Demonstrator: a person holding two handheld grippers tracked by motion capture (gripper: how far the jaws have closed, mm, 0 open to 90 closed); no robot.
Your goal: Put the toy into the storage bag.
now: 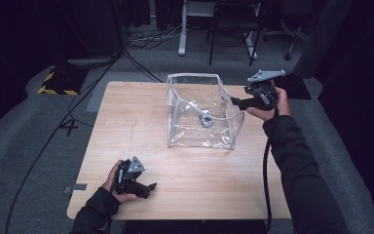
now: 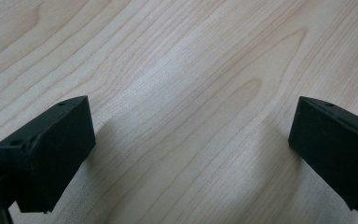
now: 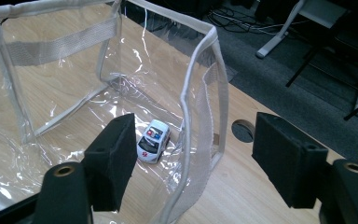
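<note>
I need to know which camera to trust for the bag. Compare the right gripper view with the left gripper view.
The right gripper view looks into the clear bag, open at the top, with a small white toy car on its bottom; the right hand-held gripper, jaws apart, straddles its near corner. The left gripper view has the left hand-held gripper, jaws wide apart, over bare wood. Both show the wooden table.

A clear plastic bag (image 1: 200,130) with white-trimmed edges and webbing handles stood open and upright on the bench (image 1: 126,126), toward its far right part. Inside, on the bag's floor near its right wall, a small white toy car (image 3: 153,141) with red and blue roof markings sat on its wheels.
</note>
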